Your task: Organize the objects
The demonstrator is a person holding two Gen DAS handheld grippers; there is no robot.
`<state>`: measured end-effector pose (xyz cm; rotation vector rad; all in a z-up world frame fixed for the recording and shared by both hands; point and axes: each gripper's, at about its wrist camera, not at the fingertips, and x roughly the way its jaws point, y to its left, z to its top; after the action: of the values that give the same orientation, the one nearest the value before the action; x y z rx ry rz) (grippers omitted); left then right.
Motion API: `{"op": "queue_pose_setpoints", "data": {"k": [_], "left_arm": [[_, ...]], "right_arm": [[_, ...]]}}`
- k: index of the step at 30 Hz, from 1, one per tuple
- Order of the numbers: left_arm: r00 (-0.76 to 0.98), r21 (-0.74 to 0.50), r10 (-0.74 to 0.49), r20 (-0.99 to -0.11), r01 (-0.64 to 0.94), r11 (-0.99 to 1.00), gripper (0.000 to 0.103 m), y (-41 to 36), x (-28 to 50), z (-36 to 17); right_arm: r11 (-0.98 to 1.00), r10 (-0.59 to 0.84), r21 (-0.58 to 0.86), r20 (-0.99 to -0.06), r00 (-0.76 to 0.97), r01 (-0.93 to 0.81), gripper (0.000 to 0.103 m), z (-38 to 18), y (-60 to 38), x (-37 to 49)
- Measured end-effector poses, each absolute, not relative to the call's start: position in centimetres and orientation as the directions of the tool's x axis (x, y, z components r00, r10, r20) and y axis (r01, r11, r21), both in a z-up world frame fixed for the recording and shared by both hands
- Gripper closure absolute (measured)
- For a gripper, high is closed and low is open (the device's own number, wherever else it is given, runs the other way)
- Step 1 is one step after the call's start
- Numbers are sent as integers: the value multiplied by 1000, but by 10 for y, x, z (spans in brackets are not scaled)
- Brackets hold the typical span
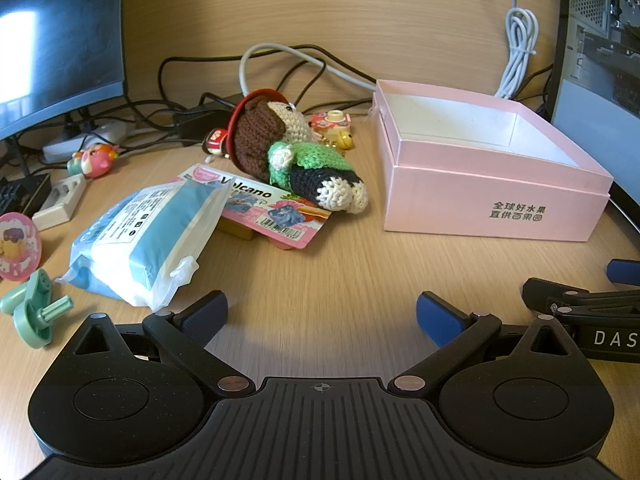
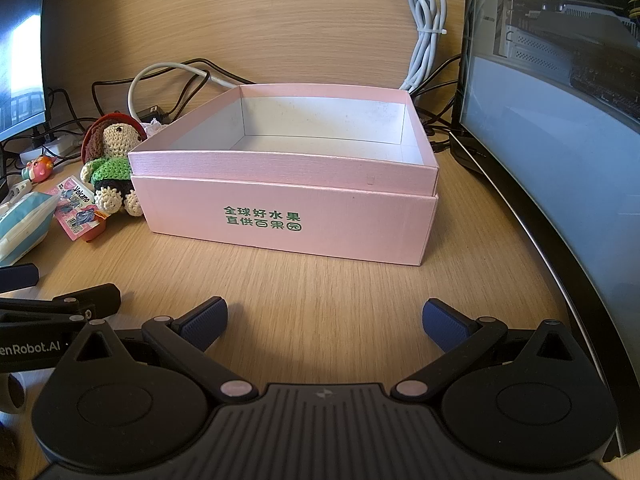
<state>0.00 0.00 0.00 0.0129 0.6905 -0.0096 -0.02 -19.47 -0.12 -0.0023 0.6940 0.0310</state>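
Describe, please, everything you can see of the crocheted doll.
The doll is crocheted yarn: brown hair, cream face with a black bead eye, red hat, green top, black trousers, cream feet. It lies tilted on the desk, feet resting on the pink snack pack, just left of the pink box. Neither tongs touch it.

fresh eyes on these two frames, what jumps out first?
The open pink box, showing nothing inside, sits mid-desk, straight ahead of the open right claw. Left of it, a crocheted doll lies on a pink snack pack, beside a blue-and-white pouch. The left claw is open over bare desk.
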Motion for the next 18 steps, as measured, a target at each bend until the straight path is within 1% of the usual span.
{"op": "queue_pose_setpoints", "data": {"k": [18], "left_arm": [[771,8,-8,-637,17,1000,0,0,-1,0]], "right_arm": [[1000,28,8,-639,768,-29,0,-1,-194,0]]}}
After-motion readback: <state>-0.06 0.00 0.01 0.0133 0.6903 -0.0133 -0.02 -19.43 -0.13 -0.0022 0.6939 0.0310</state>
